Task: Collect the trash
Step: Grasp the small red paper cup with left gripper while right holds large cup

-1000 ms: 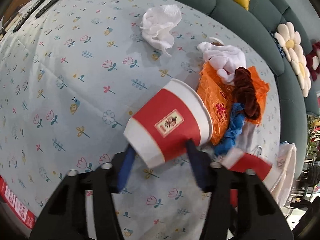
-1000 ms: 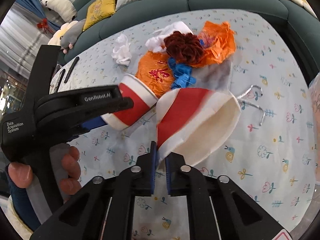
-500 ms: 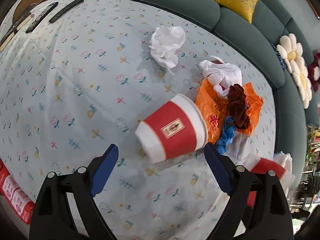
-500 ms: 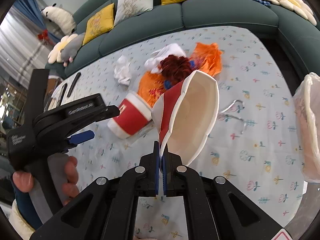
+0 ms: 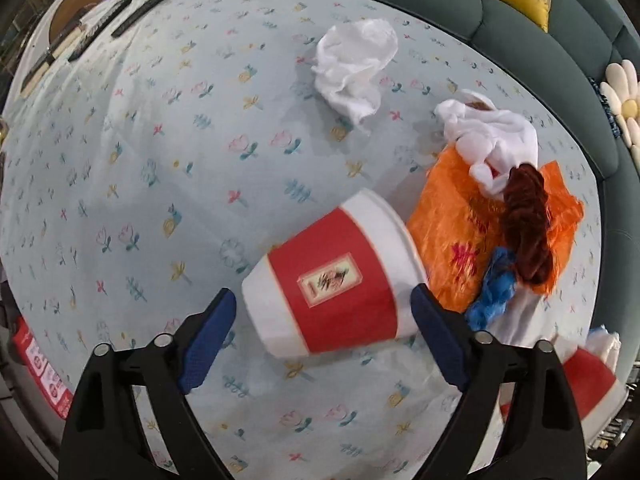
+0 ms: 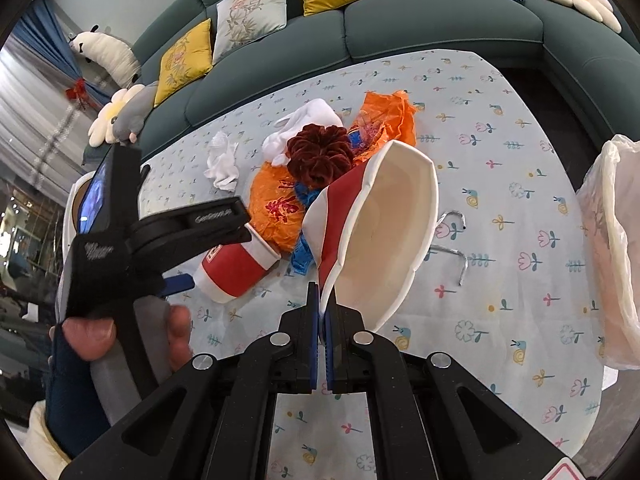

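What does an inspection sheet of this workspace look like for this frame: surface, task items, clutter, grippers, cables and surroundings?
Surface: table under a pale blue floral cloth.
Job's things: red paper cup lying on its side; second, flattened cup lifted off the table; crumpled white tissue; orange plastic wrapper with white tissue, a dark red fuzzy piece and blue scraps heaped on it.
Clutter: bent metal wire; dark remotes at the far edge.
Grippers: left gripper open, its jaws just widened, straddling the lying cup without touching; right gripper shut on the flattened cup's rim.
Cables: nothing seen.
Surroundings: teal sofa with cushions; translucent plastic bag by the table's right edge.
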Tool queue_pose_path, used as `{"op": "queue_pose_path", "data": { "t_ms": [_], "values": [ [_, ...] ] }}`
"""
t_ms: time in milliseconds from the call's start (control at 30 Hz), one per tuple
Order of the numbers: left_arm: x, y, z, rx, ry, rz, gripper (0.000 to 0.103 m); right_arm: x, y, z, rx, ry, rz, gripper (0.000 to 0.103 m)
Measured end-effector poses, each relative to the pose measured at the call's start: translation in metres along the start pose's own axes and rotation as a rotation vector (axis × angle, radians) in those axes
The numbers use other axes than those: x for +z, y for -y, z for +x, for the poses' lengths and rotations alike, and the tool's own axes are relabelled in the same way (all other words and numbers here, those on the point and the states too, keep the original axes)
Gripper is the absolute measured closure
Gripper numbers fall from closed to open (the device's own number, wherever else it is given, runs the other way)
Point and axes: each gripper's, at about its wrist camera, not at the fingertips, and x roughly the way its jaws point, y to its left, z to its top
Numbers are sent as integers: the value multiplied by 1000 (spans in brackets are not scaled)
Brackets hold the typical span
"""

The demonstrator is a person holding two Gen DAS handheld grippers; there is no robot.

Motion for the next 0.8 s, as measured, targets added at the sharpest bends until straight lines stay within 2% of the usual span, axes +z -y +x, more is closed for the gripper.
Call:
{"op": "queue_pose_path", "data": {
  "t_ms": [67,200,300,467,600,700,800],
  "values": [
    [-7,-4,0,-51,-20,20,37,-2,-1,0,4,-3,1,100],
    [-17,-12,-11,-82,3,69,65,-6,-5,-4,9,-1,0,100],
    [-20,-17,-16,-100,10,74,70,-8,-7,-9,11,5,2,100],
    [-22,-22,-32,-116,42,89,72,-8,-6,-16,5,13,2,100],
    [-14,-31,-26,-56,62,121,71,-5,-5,-20,5,19,2,100],
    [-3,-48,-22,-51,69,96,64,-6,-4,-22,7,21,8,100],
    [8,-59,-22,24,100,96,62,-6,-6,-21,7,19,8,100]
  ]
}}
